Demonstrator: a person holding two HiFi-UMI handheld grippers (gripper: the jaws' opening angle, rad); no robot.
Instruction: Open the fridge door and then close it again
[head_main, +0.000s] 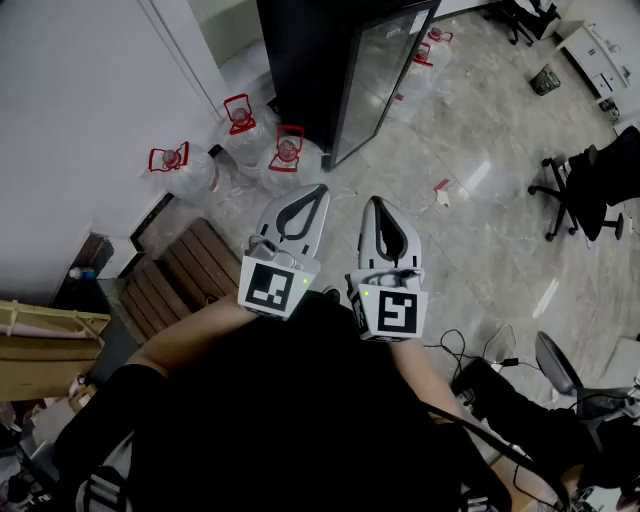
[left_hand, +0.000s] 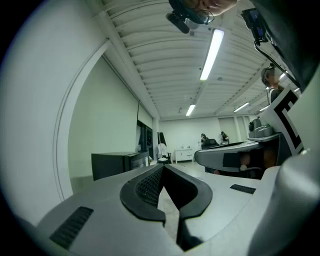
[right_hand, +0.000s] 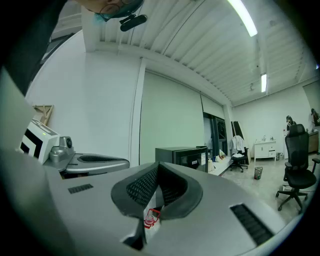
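A black fridge with a glass door stands on the floor ahead of me, and the door looks shut against its body. Both grippers hover side by side well short of it, pointing toward it. My left gripper has its jaws together and holds nothing. My right gripper is likewise shut and empty. In the left gripper view the fridge is a dark box at the left, beyond the left gripper. In the right gripper view the fridge sits just past the right gripper.
Three big water bottles with red caps stand left of the fridge by the white wall. A slatted wooden bench lies at my left, with a cardboard box beyond it. A black office chair stands at the right, and cables trail on the floor.
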